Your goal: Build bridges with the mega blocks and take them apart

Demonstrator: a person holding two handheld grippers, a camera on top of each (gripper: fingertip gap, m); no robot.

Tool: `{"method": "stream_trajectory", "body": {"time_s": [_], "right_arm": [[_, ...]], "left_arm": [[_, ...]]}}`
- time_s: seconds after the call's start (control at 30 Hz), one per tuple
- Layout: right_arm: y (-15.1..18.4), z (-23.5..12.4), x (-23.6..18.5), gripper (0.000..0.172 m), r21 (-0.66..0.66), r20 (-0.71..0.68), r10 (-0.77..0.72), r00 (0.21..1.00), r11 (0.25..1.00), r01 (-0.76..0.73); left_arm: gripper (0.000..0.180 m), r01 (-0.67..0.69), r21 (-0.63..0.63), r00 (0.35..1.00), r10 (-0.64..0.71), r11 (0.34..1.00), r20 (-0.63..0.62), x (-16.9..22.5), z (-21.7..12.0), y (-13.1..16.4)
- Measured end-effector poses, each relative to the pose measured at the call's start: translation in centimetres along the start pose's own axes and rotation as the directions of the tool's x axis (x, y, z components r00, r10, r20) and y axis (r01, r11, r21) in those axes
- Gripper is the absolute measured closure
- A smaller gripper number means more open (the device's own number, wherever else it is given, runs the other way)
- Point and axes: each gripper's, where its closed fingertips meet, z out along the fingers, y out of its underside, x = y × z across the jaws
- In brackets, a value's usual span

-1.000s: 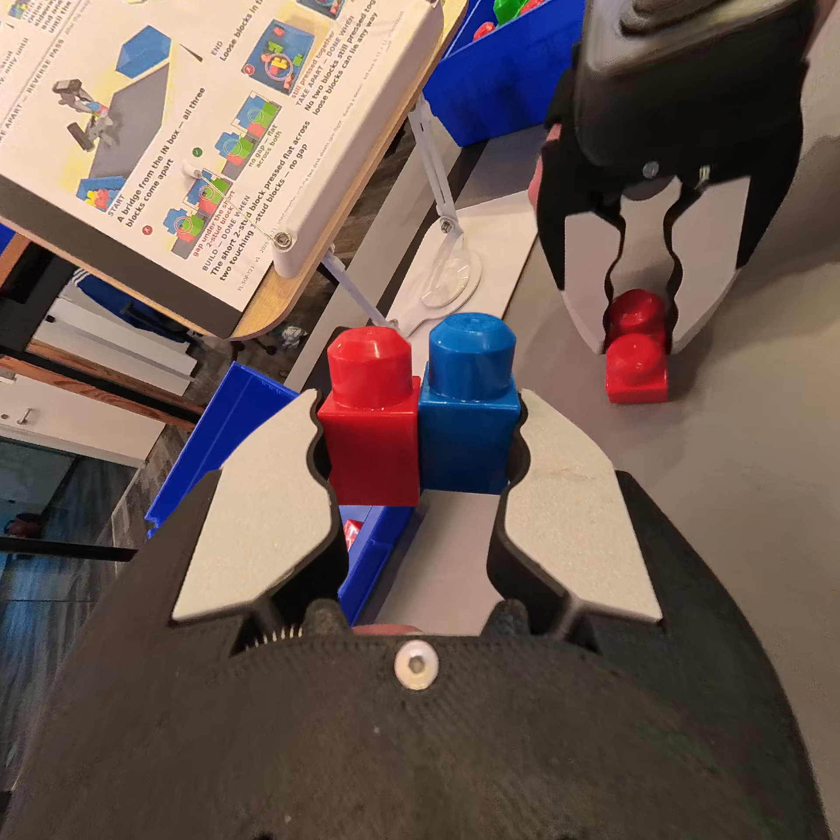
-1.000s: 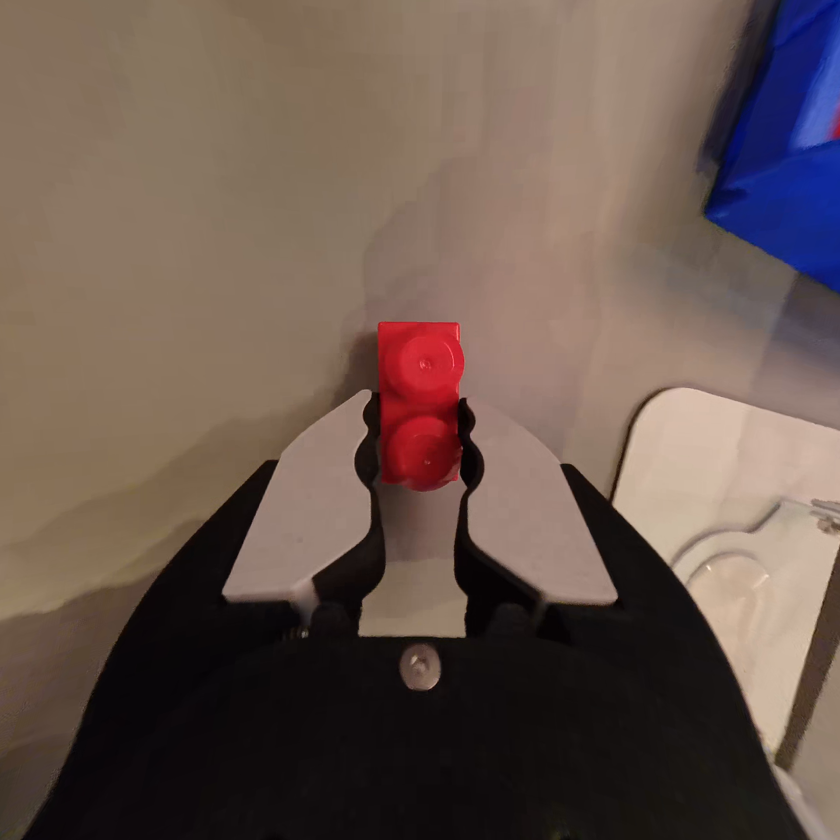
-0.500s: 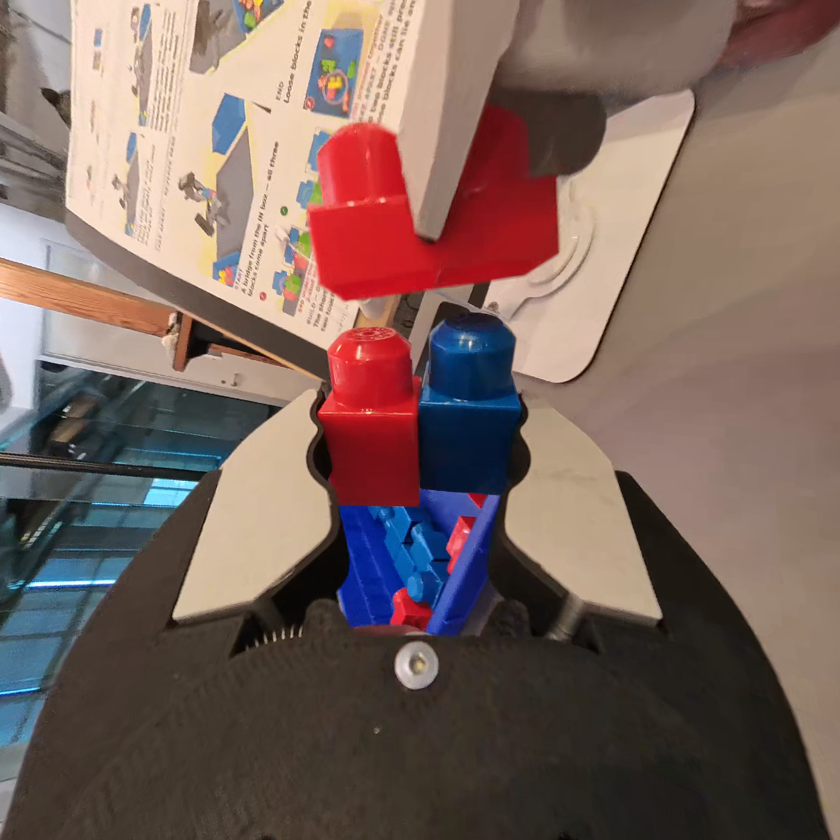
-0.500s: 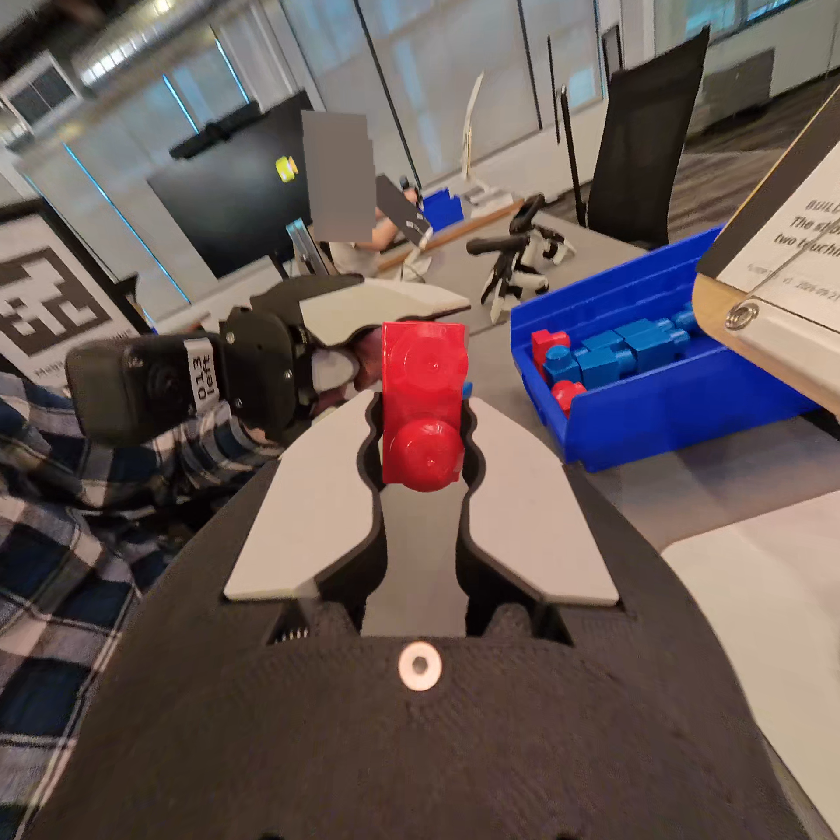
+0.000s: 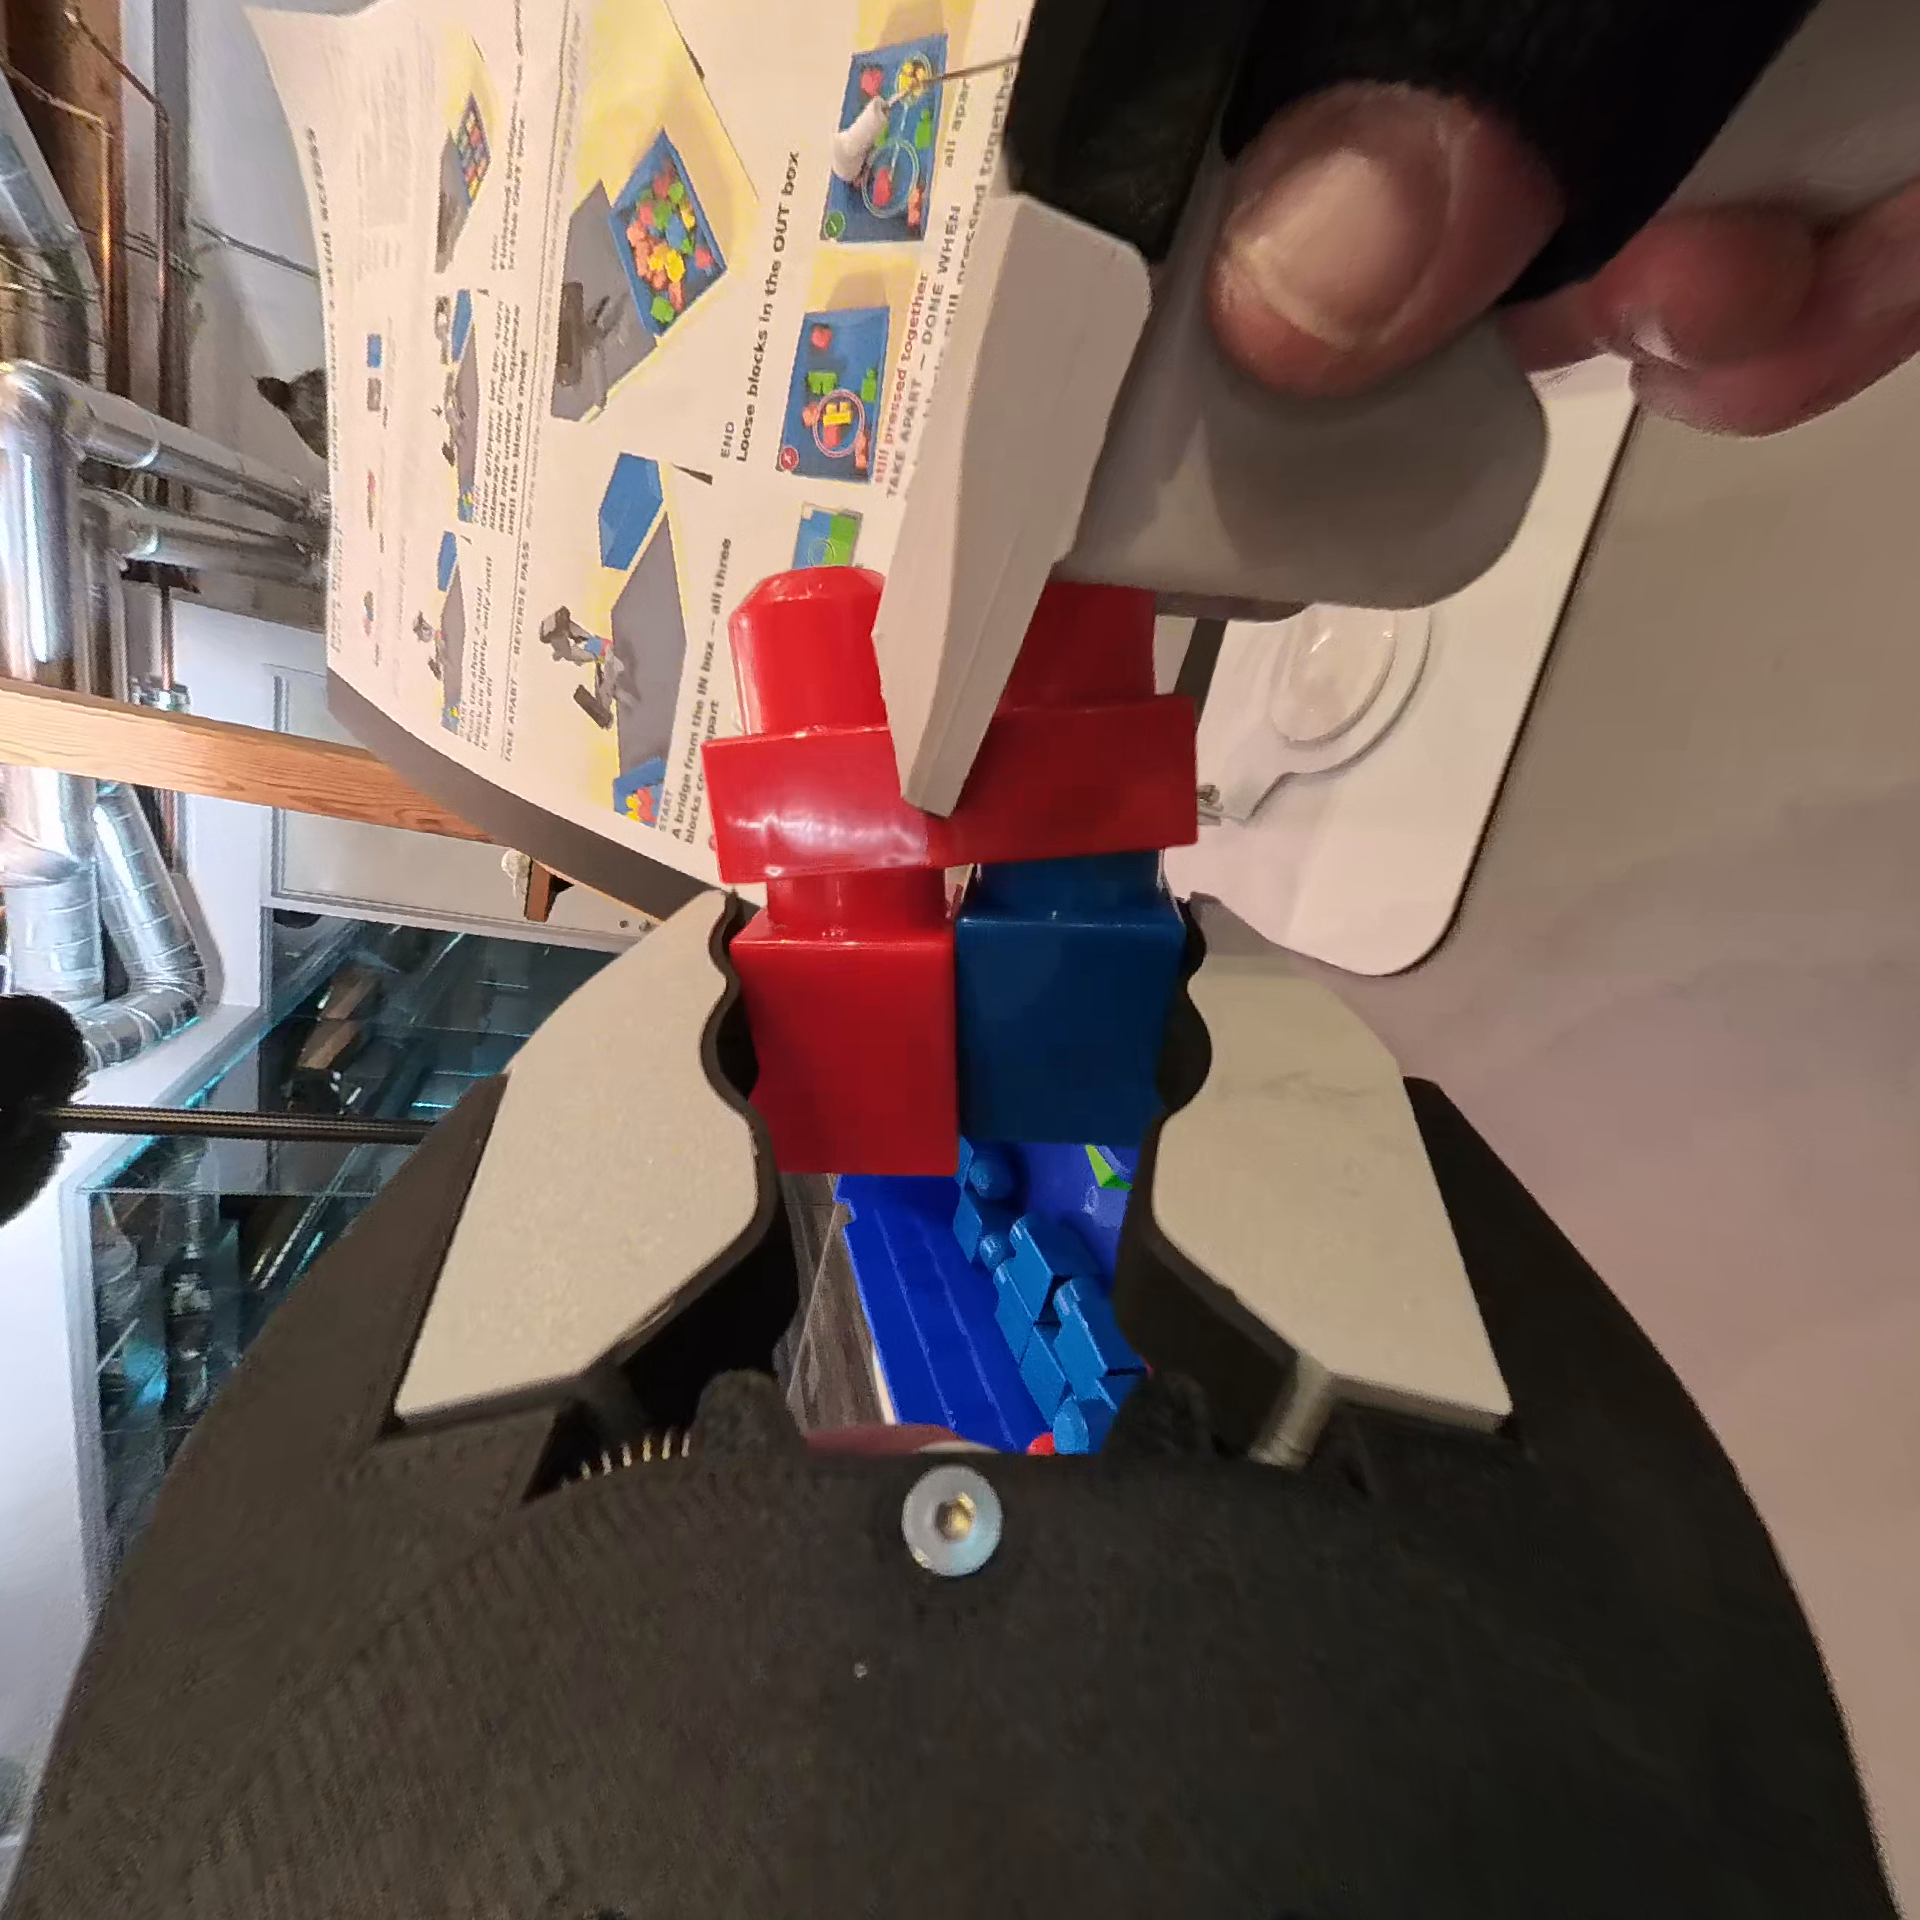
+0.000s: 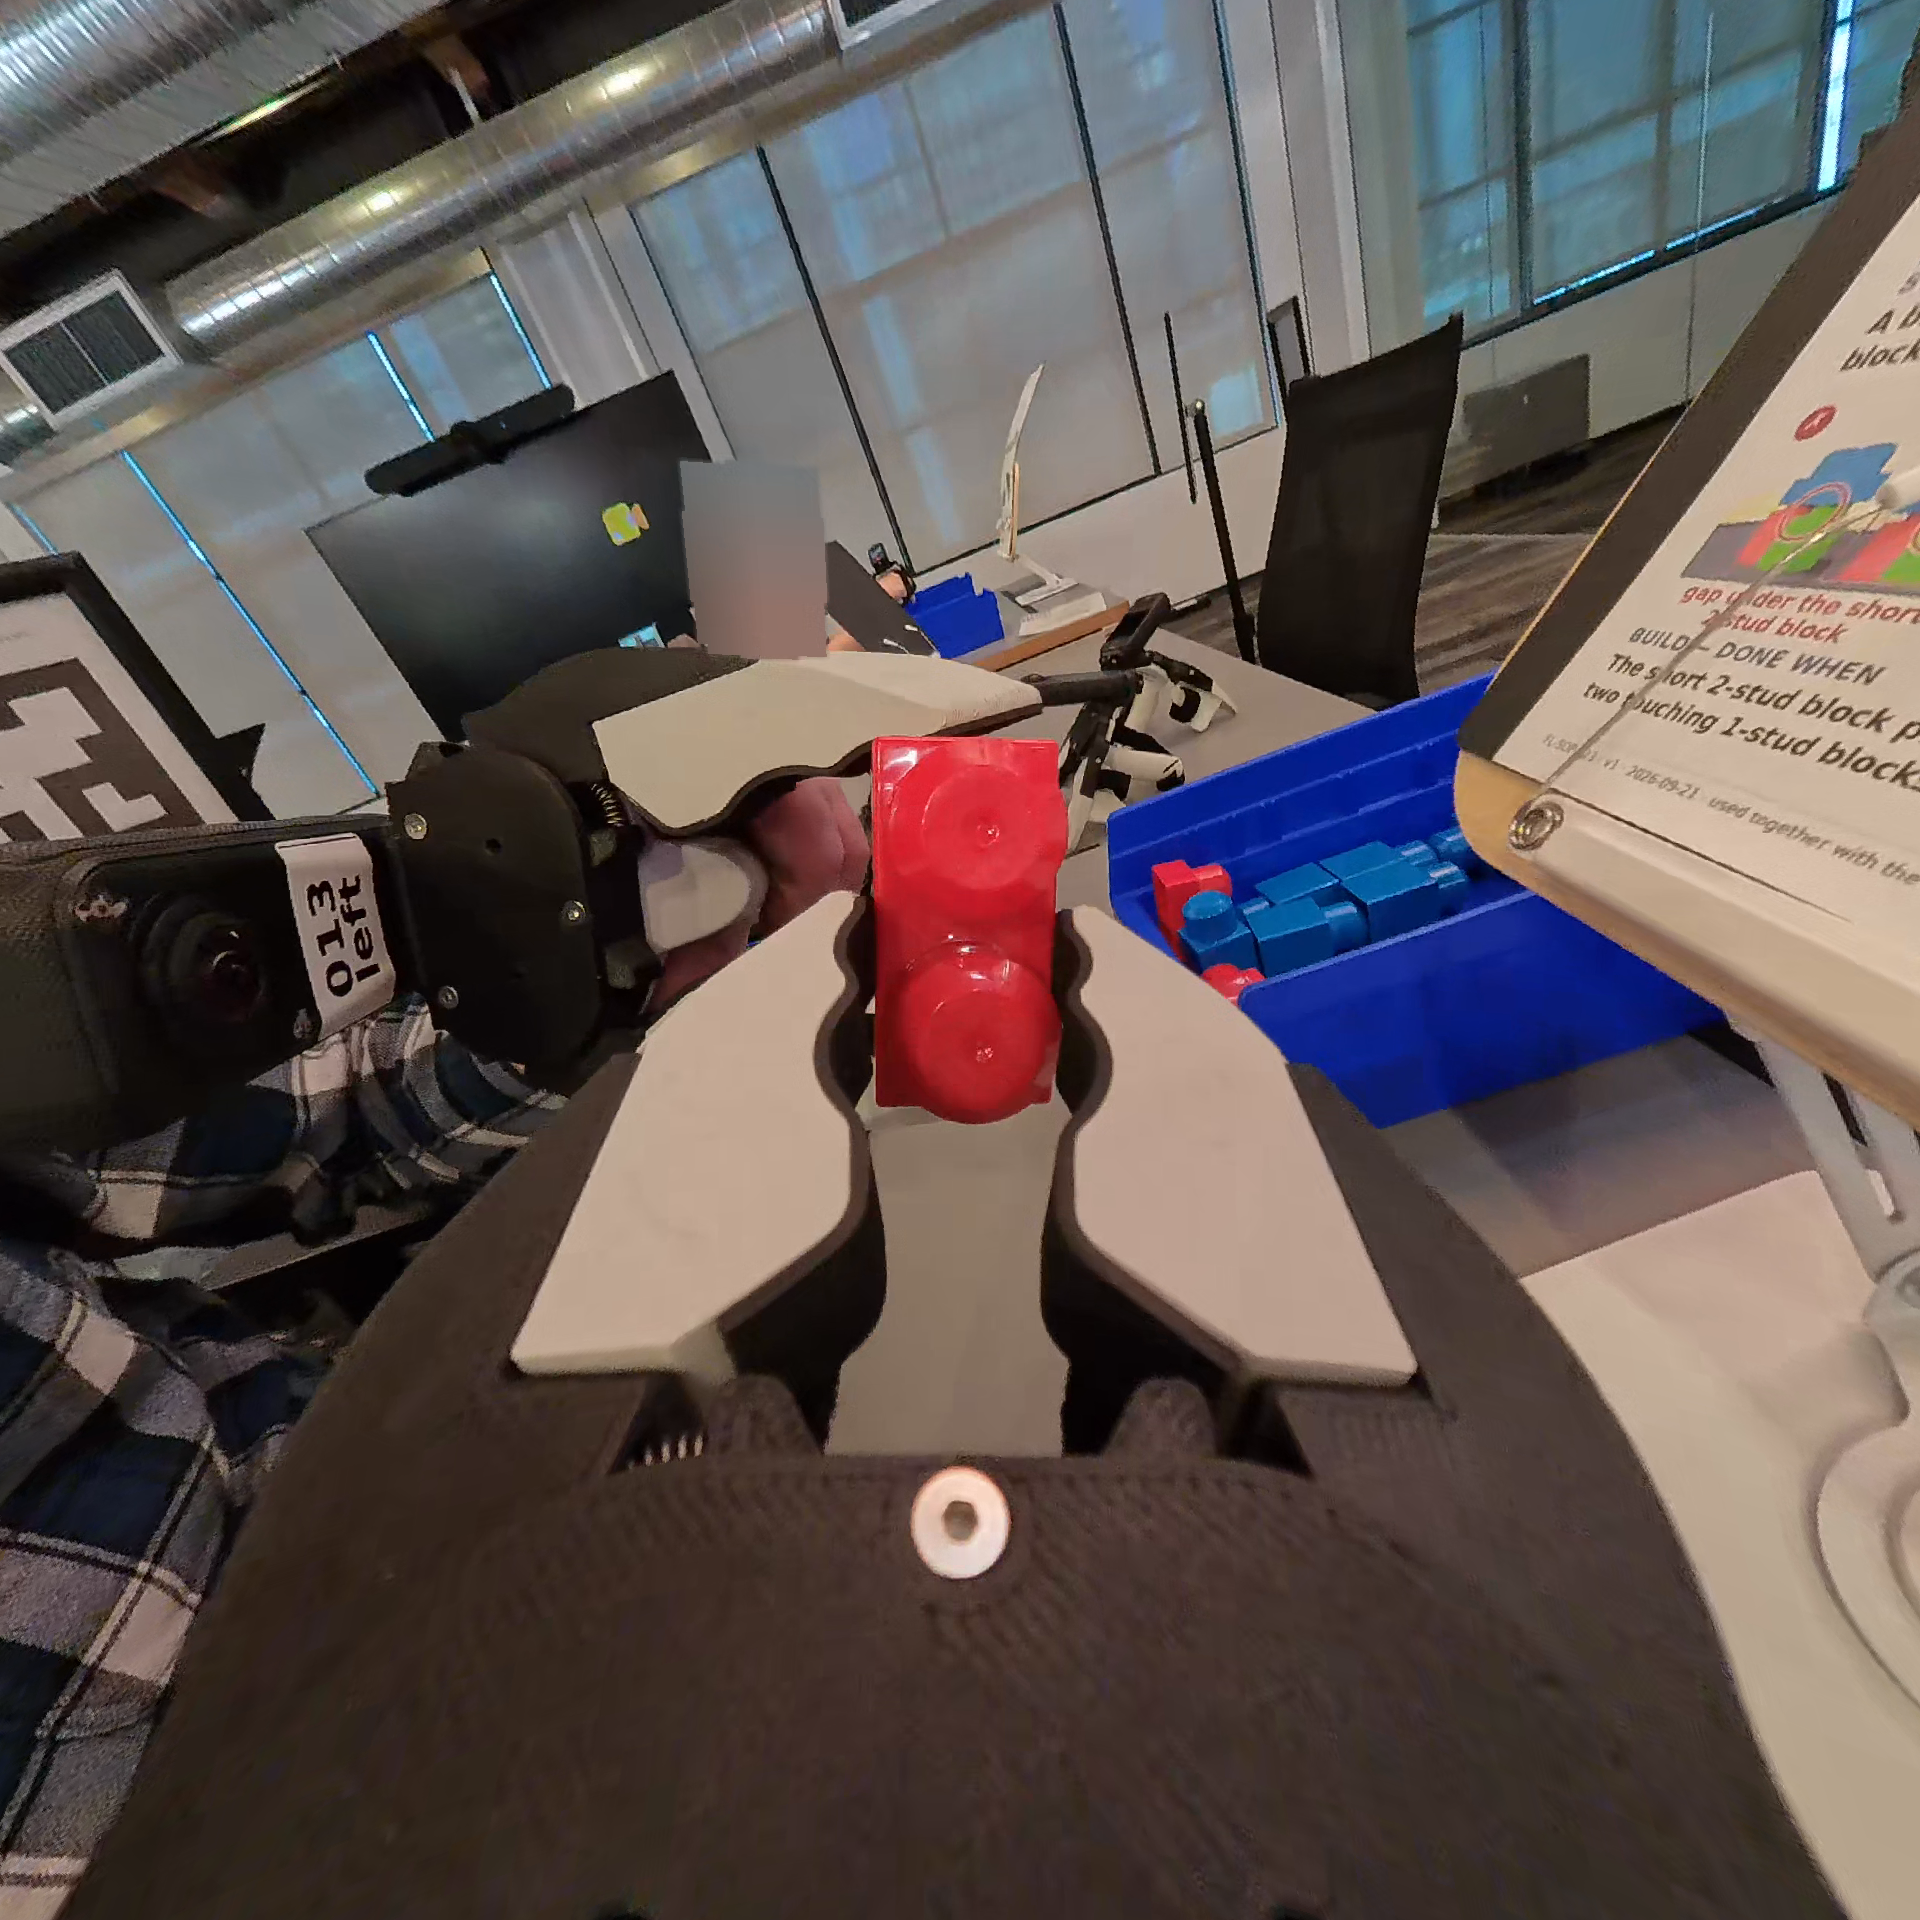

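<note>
My left gripper [image 5: 956, 997] is shut on two one-stud blocks side by side, a red one [image 5: 847, 1039] and a blue one [image 5: 1065, 1018], held in the air. My right gripper [image 6: 966, 966] is shut on a short red two-stud block [image 6: 966, 914], which also shows in the left wrist view [image 5: 935, 790]. There it sits across the studs of the red and blue blocks, slightly tilted, with a small gap on the red side. The right gripper's finger [image 5: 997, 540] covers its middle. The left gripper also shows in the right wrist view [image 6: 582, 831], just behind the red two-stud block.
A blue bin [image 6: 1455, 977] holding several blue and red blocks stands on the grey table to the right. An instruction board [image 5: 623, 364] on a white stand [image 5: 1340, 675] leans over the table. A person's plaid sleeve [image 6: 156, 1351] is at the left. The grippers are tip to tip, or close to it.
My right gripper lifted the red two-stud block from the table and brought it down onto the studs of the two blocks in my left gripper. Both grasps stayed shut.
</note>
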Motion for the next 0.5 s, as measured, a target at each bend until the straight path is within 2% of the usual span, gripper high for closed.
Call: {"method": "stream_trajectory", "body": {"time_s": [0.3,0.5], "right_arm": [[-1.2,-0.7,-0.2,0.138,0.055,-0.028,-0.051,0.998,0.997,0.053],[-1.6,-1.1,-0.2,0.138,0.079,-0.007,-0.020,1.000,0.997,0.020]], "left_arm": [[0.106,0.021,0.042,1.000,-0.021,0.999,0.009,-0.9,-0.1,-1.7],[0.107,0.038,0.068,0.999,-0.039,0.997,0.011,-1.2,-0.1,-2.6]]}}
